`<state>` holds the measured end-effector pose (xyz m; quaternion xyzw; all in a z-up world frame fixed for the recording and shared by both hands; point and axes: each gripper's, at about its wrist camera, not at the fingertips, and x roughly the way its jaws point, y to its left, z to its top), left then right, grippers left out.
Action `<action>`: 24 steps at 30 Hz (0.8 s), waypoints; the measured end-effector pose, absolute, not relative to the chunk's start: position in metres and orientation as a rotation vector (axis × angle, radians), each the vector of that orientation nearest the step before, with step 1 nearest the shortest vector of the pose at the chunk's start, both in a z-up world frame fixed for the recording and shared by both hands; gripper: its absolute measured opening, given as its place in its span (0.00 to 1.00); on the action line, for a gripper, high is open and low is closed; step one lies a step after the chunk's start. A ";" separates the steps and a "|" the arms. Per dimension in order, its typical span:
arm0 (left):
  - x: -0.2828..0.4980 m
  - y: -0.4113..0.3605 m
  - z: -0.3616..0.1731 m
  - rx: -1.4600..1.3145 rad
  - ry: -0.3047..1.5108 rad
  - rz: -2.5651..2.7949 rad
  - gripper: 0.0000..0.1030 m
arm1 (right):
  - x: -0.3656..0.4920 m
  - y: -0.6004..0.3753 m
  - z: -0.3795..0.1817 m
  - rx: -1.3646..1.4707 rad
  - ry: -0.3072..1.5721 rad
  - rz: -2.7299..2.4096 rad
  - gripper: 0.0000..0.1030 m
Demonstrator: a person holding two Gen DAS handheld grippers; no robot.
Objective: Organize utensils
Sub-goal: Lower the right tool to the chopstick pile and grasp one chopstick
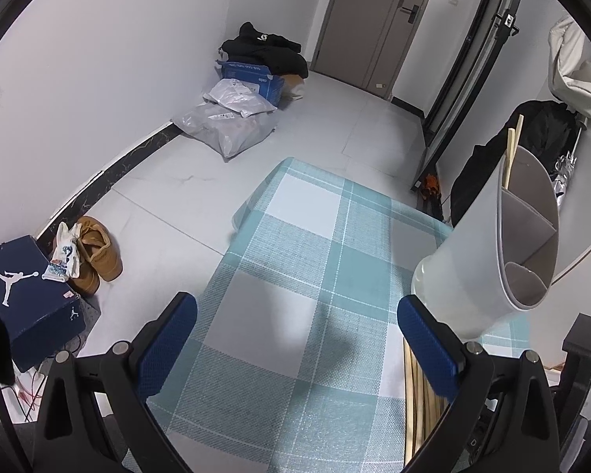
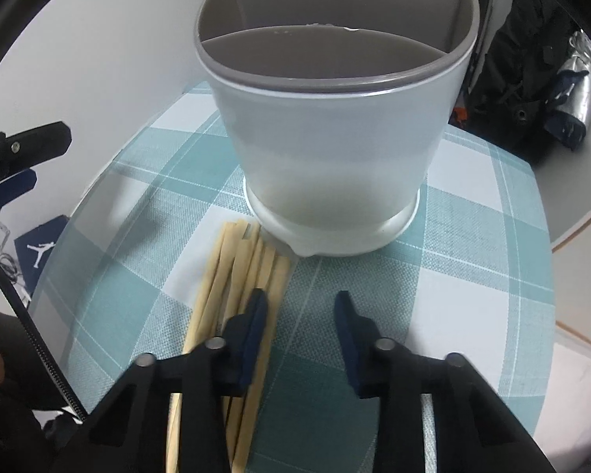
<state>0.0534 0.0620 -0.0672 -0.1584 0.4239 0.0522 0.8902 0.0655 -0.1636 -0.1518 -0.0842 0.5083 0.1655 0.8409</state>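
A white utensil holder [image 2: 327, 149] with grey divided compartments stands on the teal plaid tablecloth [image 2: 472, 244]. In the left wrist view the holder [image 1: 476, 252] is at the right, with two chopsticks [image 1: 513, 146] standing in its far compartment. A bundle of pale wooden chopsticks [image 2: 236, 272] lies flat in front of the holder's base. My right gripper [image 2: 301, 317] hovers low there, its jaws a narrow gap apart over bare cloth. Its left finger [image 2: 256, 327] rests over the bundle's right edge. My left gripper [image 1: 295, 339] is wide open over the cloth, holding nothing, with the chopsticks [image 1: 417, 406] under its right finger.
On the floor to the left are a dark blue shoe box [image 1: 23, 287], tan shoes [image 1: 98, 252] and plastic bags [image 1: 228, 126]. A black bag [image 2: 524, 79] sits behind the table. The round table's edge [image 2: 78, 213] curves close on the left.
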 end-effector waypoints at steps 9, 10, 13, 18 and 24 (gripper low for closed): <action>0.053 0.063 -0.065 -0.320 0.874 0.108 0.97 | 0.061 -0.148 -0.154 -0.257 1.066 0.346 0.20; 0.053 0.063 -0.065 -0.318 0.874 0.109 0.97 | 0.062 -0.146 -0.155 -0.271 1.061 0.347 0.20; 0.052 0.062 -0.066 -0.314 0.872 0.111 0.97 | 0.066 -0.141 -0.155 -0.287 1.051 0.346 0.20; 0.052 0.060 -0.072 -0.286 0.891 0.099 0.97 | 0.070 -0.140 -0.153 -0.249 1.045 0.351 0.20; 0.057 0.040 -0.088 -0.226 0.990 0.021 0.97 | 0.072 -0.163 -0.144 -0.120 1.062 0.402 0.06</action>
